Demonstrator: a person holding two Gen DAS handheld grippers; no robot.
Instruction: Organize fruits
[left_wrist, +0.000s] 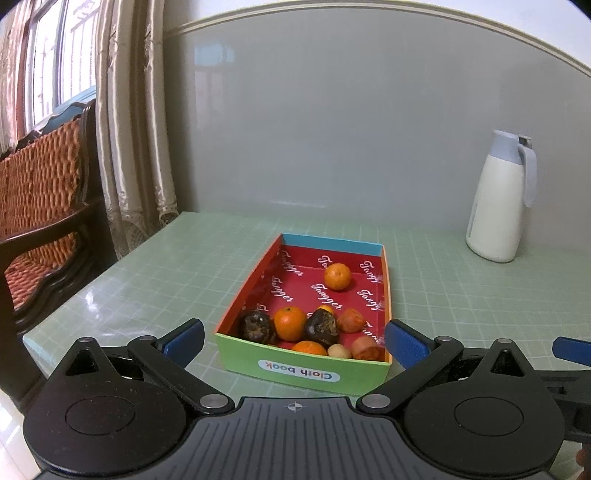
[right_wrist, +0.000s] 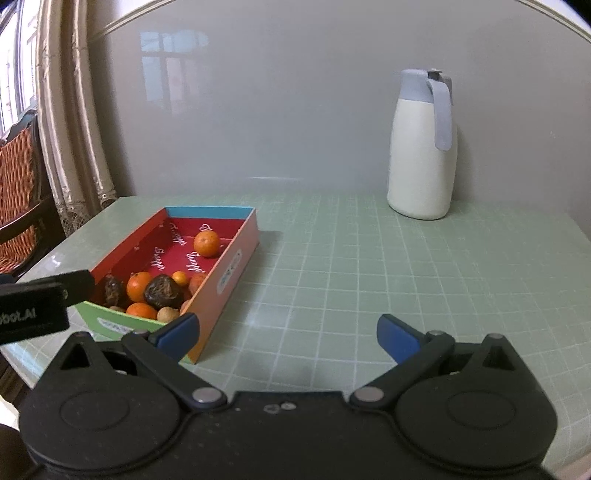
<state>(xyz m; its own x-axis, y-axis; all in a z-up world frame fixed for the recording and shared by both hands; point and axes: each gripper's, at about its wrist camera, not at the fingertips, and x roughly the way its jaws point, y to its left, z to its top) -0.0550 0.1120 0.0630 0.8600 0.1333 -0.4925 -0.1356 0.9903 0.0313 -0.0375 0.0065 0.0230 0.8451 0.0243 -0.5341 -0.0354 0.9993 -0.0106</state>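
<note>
A shallow cardboard box (left_wrist: 303, 369) with a red inside and green front wall sits on the green tiled table; it also shows in the right wrist view (right_wrist: 229, 277). It holds several fruits: an orange (left_wrist: 337, 276) alone at the far end, more oranges (left_wrist: 290, 323), two dark wrinkled fruits (left_wrist: 322, 326) and small pale ones (left_wrist: 339, 350) at the near end. My left gripper (left_wrist: 293, 341) is open and empty, its fingers either side of the box's near end. My right gripper (right_wrist: 288, 332) is open and empty over bare table, right of the box.
A white jug with a grey-blue lid and handle (right_wrist: 423, 147) stands at the back right by the wall. A wooden chair with an orange cushion (left_wrist: 40, 221) and curtains (left_wrist: 129, 129) lie left of the table. The left gripper's body (right_wrist: 33, 306) shows in the right view.
</note>
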